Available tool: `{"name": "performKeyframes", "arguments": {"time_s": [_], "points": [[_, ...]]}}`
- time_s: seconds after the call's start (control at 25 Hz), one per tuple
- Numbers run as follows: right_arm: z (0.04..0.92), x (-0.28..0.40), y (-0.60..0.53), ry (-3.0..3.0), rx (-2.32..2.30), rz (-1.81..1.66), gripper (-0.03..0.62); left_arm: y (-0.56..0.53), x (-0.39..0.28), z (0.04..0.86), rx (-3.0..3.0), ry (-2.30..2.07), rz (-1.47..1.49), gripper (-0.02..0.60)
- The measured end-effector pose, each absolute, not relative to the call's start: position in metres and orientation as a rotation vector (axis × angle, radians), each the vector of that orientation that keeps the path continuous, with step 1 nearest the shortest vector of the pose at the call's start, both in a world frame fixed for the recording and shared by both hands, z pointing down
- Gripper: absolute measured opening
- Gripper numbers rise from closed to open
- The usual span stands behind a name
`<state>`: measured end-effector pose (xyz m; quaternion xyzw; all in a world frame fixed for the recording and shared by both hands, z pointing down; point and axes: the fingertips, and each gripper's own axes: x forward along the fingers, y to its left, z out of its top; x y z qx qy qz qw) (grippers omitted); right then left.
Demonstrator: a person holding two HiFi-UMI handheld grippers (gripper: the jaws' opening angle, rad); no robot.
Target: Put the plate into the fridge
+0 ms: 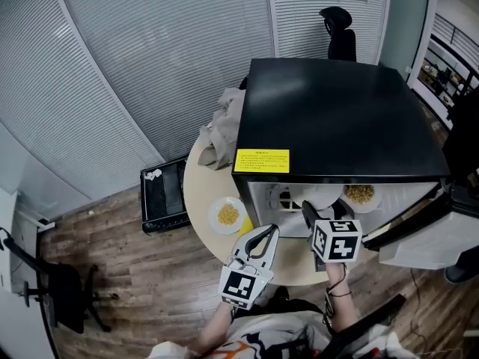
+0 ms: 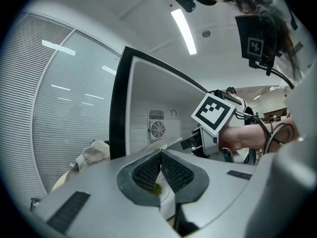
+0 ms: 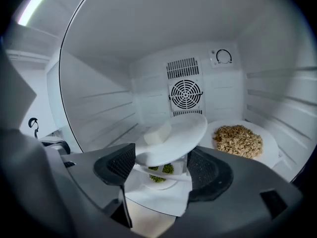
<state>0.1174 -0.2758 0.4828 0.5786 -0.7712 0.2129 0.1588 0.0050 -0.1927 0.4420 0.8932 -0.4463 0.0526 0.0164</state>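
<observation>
A black mini fridge (image 1: 337,118) stands open on a round table (image 1: 200,200). My right gripper (image 3: 157,162) reaches into it, and its jaws stand wide apart. Between them lies a white plate (image 3: 176,138) carrying a white block (image 3: 157,133), tilted, its edges clear of both pads. Under it sits a plate of green food (image 3: 161,173). A plate of brown grains (image 3: 240,140) rests on the fridge floor to the right. In the head view the right gripper (image 1: 308,214) is at the fridge mouth. My left gripper (image 2: 161,155) hangs shut and empty just outside.
A plate of yellow food (image 1: 227,215) lies on the table left of the fridge, with a beige cloth (image 1: 221,137) behind it. The fridge door (image 1: 419,226) swings open to the right. A black crate (image 1: 165,193) sits on the floor.
</observation>
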Motion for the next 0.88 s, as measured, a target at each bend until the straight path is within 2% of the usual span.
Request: {"name": "performKeyframes", "arguments": {"time_s": [0.24, 0.48, 0.88], "points": [[0.482, 0.119, -0.280, -2.224, 1.650, 0.638, 0.318, -0.192, 0.001, 0.445, 2.770, -1.396, 0.167, 0.011], [0.476, 0.081, -0.287, -2.335, 1.540, 0.713, 0.324, -0.188, 0.005, 0.443, 2.801, -1.377, 0.185, 0.011], [0.488, 0.099, -0.282, -2.134, 1.568, 0.526, 0.335, -0.188, -0.015, 0.444, 2.769, -1.435, 0.196, 0.011]]}}
